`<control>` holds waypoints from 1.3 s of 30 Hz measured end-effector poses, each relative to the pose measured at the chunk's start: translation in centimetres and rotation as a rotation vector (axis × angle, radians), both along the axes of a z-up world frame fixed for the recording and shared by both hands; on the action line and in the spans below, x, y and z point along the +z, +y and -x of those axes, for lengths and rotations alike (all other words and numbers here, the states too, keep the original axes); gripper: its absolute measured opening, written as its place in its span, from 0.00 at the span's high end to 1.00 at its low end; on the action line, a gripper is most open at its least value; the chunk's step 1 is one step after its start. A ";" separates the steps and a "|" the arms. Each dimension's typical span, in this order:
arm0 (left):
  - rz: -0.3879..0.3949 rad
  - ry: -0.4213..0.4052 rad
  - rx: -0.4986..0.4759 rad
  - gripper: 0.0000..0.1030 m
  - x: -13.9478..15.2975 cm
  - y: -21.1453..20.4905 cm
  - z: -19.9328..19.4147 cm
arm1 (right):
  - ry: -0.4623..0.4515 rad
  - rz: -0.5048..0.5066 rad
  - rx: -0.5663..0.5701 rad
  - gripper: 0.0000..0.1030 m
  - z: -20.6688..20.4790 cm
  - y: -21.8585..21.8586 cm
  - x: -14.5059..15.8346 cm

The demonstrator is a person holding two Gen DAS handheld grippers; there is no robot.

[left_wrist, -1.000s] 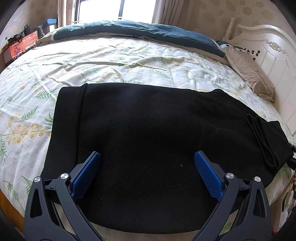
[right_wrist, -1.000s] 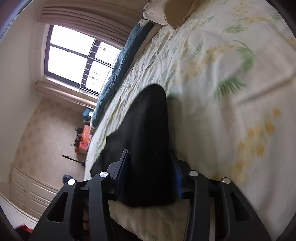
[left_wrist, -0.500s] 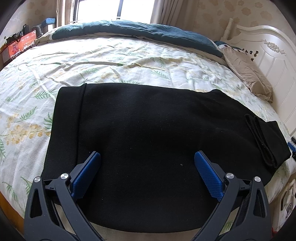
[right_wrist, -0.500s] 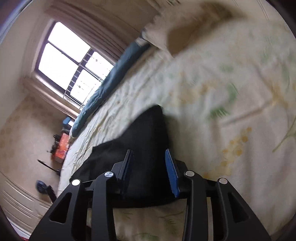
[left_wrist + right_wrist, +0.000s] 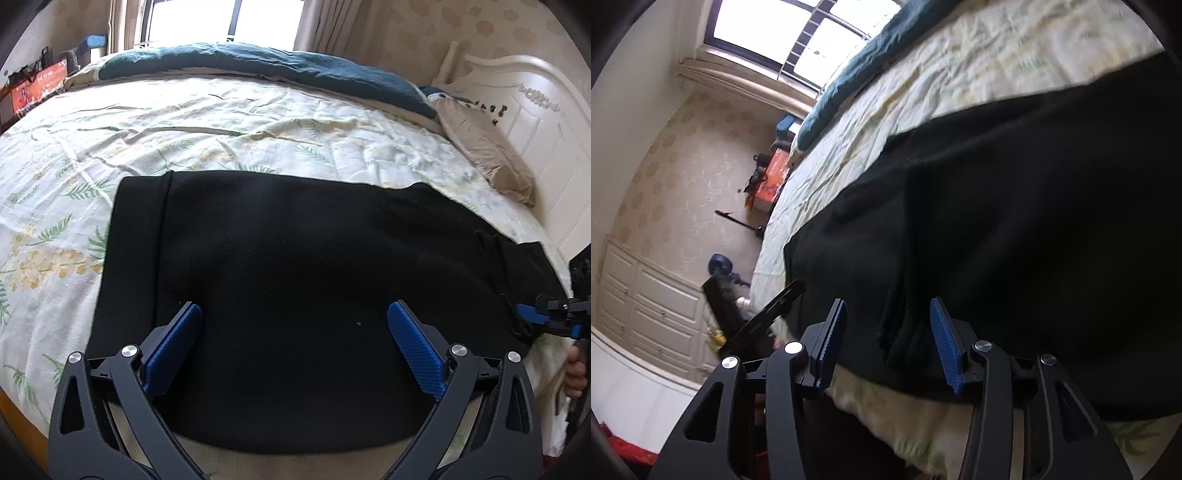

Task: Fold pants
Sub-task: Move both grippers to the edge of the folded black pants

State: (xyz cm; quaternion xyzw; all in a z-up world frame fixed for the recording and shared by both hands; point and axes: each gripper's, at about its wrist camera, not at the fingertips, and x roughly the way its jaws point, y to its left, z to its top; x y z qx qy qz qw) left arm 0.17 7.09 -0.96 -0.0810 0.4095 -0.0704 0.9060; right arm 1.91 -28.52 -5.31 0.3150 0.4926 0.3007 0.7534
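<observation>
Pants (image 5: 295,295) flat near bed edge, left tongs (image 5: 295,343) apart, right tongs (image 5: 888,332) opening, unclamped.

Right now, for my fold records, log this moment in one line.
pants: flat on bed | left gripper: open above pants | right gripper: opening, leg end between

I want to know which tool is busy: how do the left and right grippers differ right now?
The left gripper stands wide open over the middle of the black pants; the right gripper is narrower, its jaws opening around the pants' bunched edge at the bedside. The left sits level; the right is rolled sideways. Both have blue pads and black frames.
</observation>
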 end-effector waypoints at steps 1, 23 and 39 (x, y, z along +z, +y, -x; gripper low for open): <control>0.022 -0.008 0.007 0.03 0.4 0.5 0.4 | -0.004 -0.009 0.001 0.43 -0.1 0.0 0.0; 0.537 0.149 -0.053 0.03 -1.3 12.9 -3.0 | -0.141 -0.008 -0.011 0.17 2.6 1.9 0.7; 0.506 0.210 -0.122 0.84 0.0 9.0 -4.2 | -0.194 0.001 -0.033 0.17 4.2 0.9 0.7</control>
